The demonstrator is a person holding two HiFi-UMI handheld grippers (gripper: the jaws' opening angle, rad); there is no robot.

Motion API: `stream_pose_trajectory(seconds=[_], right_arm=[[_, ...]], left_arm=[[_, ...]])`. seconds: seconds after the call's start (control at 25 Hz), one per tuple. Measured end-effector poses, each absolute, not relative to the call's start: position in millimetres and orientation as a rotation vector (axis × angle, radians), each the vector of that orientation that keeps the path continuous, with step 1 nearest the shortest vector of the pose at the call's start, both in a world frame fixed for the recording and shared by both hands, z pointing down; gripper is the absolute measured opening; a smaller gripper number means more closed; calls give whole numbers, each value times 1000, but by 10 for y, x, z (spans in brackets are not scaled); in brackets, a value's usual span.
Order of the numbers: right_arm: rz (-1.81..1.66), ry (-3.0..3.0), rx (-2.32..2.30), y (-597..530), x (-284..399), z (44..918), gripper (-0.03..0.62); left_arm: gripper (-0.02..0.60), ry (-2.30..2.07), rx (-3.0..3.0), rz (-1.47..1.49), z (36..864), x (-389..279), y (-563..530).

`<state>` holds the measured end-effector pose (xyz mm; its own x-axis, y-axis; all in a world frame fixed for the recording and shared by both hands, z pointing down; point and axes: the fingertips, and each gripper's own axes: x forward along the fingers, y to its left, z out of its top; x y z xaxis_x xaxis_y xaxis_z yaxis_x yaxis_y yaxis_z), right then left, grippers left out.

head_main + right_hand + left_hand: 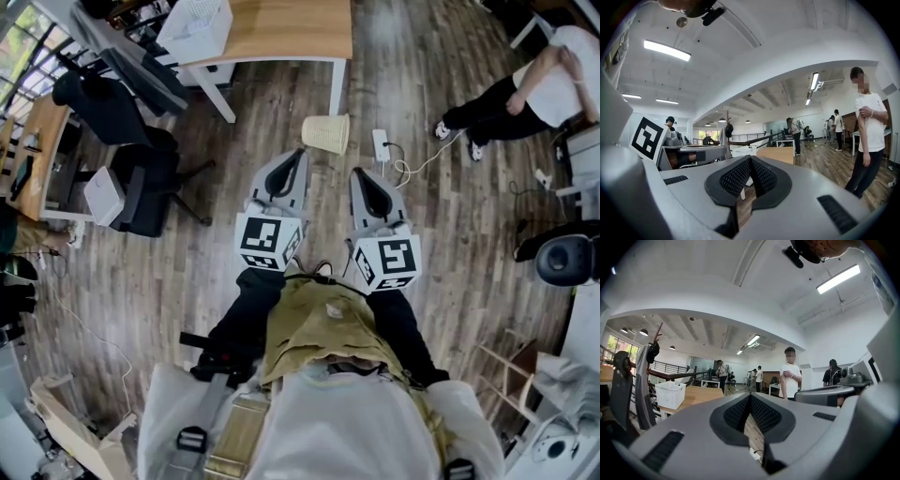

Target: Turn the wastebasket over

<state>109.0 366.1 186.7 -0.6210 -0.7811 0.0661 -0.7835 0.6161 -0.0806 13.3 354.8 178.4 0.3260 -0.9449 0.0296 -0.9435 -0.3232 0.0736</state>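
The cream ribbed wastebasket point(325, 133) sits on the wooden floor ahead of me, beside a table leg. Only its ribbed wall shows, with no opening in sight, so I cannot tell how it lies. My left gripper point(300, 154) points toward it from just below, a short gap away, jaws together and holding nothing. My right gripper point(360, 174) is level beside it, slightly right of the basket, also shut and holding nothing. In the left gripper view the left gripper's point(750, 397) pads meet at the tip. The same goes for the right gripper point(750, 159) in its own view. Neither gripper view shows the basket.
A wooden table point(291, 33) with a white crate point(195, 28) stands behind the basket. A white power strip point(382, 144) with its cable lies just to its right. A black office chair point(141, 178) is at the left, and a person point(525, 89) stands at the far right.
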Motion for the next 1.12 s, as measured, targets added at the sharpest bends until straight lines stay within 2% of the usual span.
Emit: stream_pose_trajectory(seconds=[0.6,1.12], right_arm=[[235,-2779,1350,3416,1168,2179,20],[286,-2696,1393,1718,636,2484,20]], left_arm=[[2,-1776,2444,2,2043,78,3241],[2,-1642,2418,1,2465,-412,1516]])
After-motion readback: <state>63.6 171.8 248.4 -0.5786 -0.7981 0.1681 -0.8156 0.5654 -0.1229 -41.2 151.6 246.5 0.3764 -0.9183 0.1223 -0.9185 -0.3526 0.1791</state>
